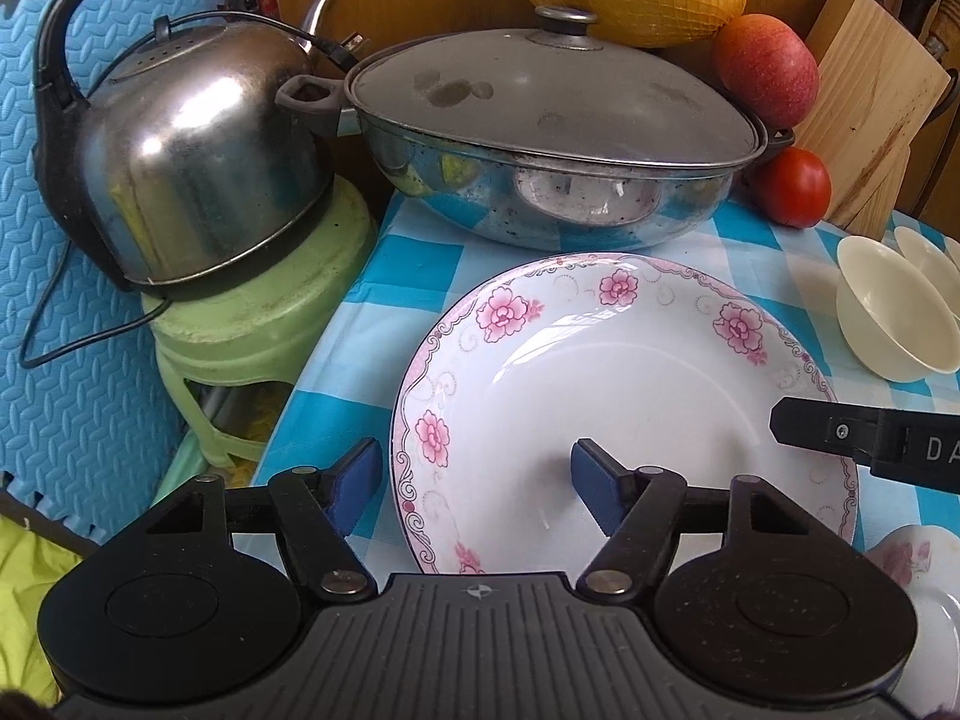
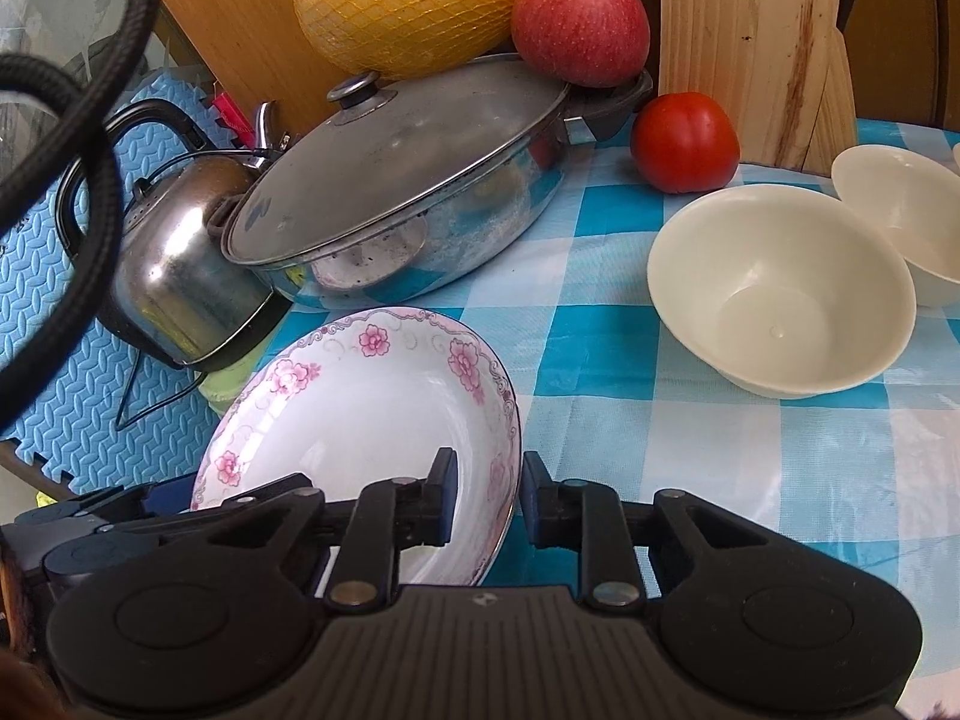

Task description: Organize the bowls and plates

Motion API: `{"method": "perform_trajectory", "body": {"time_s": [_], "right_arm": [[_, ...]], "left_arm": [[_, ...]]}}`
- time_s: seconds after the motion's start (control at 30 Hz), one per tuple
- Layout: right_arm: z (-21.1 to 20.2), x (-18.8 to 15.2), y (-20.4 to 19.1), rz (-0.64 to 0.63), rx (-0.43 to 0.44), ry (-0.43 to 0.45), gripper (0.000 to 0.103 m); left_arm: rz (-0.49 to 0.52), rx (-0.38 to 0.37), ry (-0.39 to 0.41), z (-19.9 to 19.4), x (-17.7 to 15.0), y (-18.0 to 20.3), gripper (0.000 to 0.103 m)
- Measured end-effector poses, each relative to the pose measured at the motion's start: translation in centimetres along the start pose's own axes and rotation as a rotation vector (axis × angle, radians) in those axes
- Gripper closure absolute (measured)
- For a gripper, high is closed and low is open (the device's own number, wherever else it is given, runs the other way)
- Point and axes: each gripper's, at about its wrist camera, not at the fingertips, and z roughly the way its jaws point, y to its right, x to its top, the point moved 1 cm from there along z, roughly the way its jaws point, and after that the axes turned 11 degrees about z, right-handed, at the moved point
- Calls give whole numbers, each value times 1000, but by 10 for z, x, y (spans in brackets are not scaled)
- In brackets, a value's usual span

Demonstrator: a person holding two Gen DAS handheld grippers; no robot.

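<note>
Left claw [image 1: 477, 483]: angled downward, jaws apart, one blue pad [image 1: 360, 480] on each side of the plate [image 1: 630, 396] rim, neither pressing. Right claw [image 2: 486, 501]: angled downward, jaws narrow, straddling the opposite rim; contact cannot be confirmed.

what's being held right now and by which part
The right gripper pinches the flowered plate by its near right rim. The left gripper straddles the plate's left rim, jaws still apart, not gripping.
</note>
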Motion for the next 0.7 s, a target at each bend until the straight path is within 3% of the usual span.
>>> {"method": "perform_trajectory", "body": {"time_s": [0.1,0.5,0.7], "right_arm": [[4,-1,3,14,2,-23,88],[2,-4,2,-5,-8,-14,88],[2,5,13,43,-32,25,88]], "left_arm": [[11,-2,6,0,0,3,27],[21,-20,17,1,0,6,27],[53,-51,26,-1,2,19,26]]}}
